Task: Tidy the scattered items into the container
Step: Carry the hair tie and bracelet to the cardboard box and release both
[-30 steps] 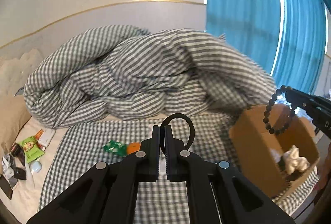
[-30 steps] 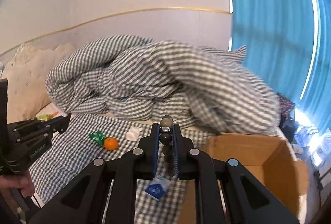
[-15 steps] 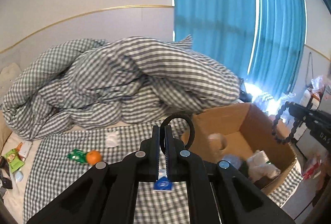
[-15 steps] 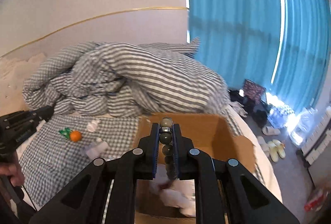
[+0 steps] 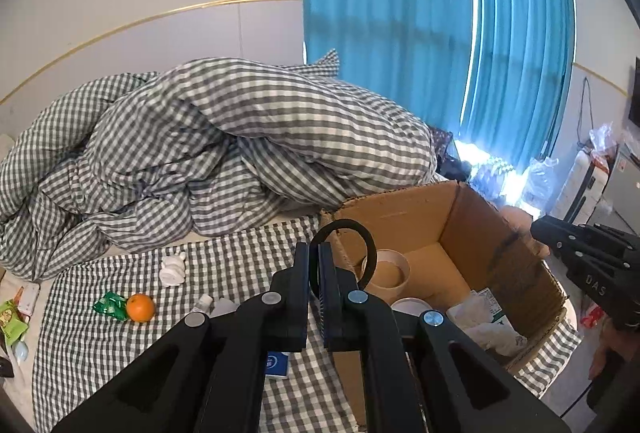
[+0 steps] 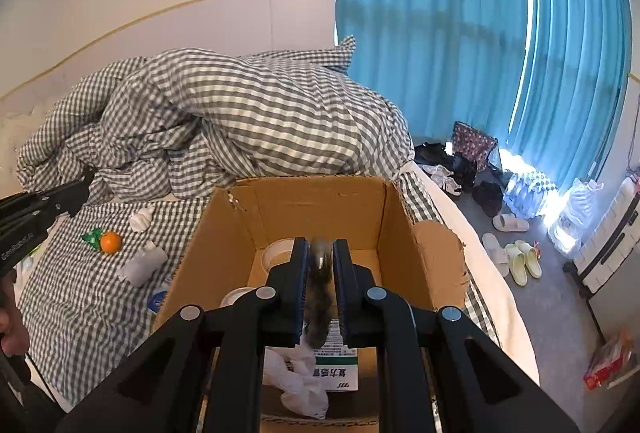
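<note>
My left gripper [image 5: 314, 247] is shut on a thin black loop [image 5: 372, 253] and hangs over the near-left corner of the open cardboard box [image 5: 400, 201] on the checked bed. My right gripper [image 6: 321, 253] hovers over the same box [image 6: 304, 181], and its jaws are opening. A dark bead bracelet [image 6: 320, 273] shows as a blur between them, sliding down toward the box. Inside lie a tape roll [image 6: 276, 253], a medicine carton [image 6: 336, 373] and a white plastic bag [image 6: 296, 385]. In the left wrist view the right gripper [image 5: 536, 229] sits at the box's right wall.
On the checked sheet left of the box lie an orange [image 5: 140, 308], a green wrapper [image 5: 108, 305], a white figurine [image 5: 173, 267], a small bottle [image 5: 204, 301] and a blue packet [image 5: 276, 363]. A bunched duvet [image 5: 240, 137] fills the back. Slippers [image 6: 520, 261] lie on the floor.
Both grippers have swung right, from over the sheet to over the box. The bracelet, sharp and gripped before, is now a blur slipping between the right jaws. The left still holds the loop.
</note>
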The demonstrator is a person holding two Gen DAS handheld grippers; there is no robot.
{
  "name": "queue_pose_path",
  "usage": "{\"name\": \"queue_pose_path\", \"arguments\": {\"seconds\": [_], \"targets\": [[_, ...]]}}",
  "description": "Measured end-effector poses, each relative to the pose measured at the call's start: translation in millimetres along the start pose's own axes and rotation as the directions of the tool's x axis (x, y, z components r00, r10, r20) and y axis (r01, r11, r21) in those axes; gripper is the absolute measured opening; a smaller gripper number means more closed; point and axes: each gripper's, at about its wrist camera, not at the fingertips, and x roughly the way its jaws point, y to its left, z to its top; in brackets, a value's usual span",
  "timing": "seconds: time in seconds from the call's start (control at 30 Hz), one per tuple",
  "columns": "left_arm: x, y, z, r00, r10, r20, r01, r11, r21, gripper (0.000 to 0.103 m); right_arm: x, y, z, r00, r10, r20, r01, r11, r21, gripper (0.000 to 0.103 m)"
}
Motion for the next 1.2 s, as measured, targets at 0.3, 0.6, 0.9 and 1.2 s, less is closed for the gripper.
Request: {"name": "queue_pose_path", "arguments": {"seconds": [0.3,0.6,0.9,1.2], "targets": [[16.6,-21.5,4.1,1.000,-0.021,-0.012,0.021,0.999,0.031,0.004,-7.4,-21.8,-0.3,0.998,-0.034,0.055,0.030,0.997,0.067,0.065],[33.6,-65.3,8.1,0.996,-0.080,-0.027,0.082,0.994,0.068,0.004,-24.5,-45.8,-2.9,0.995,-0.070,0.077,0.064,0.994,0.084,0.071],[50.0,-102.3,5.4,0.991,-0.120,-0.058,0.126,0.987,0.103,0.006,-35.4,-67.0,-7.7,0.992,-0.094,0.080,0.086,0.991,0.104,0.071],[49.2,-107.0,10.1,0.990,-0.132,-0.043,0.135,0.987,0.086,0.081,-40.9,-71.5,-10.3,0.992,-0.098,0.084,0.088,0.989,0.116,0.073]]}}
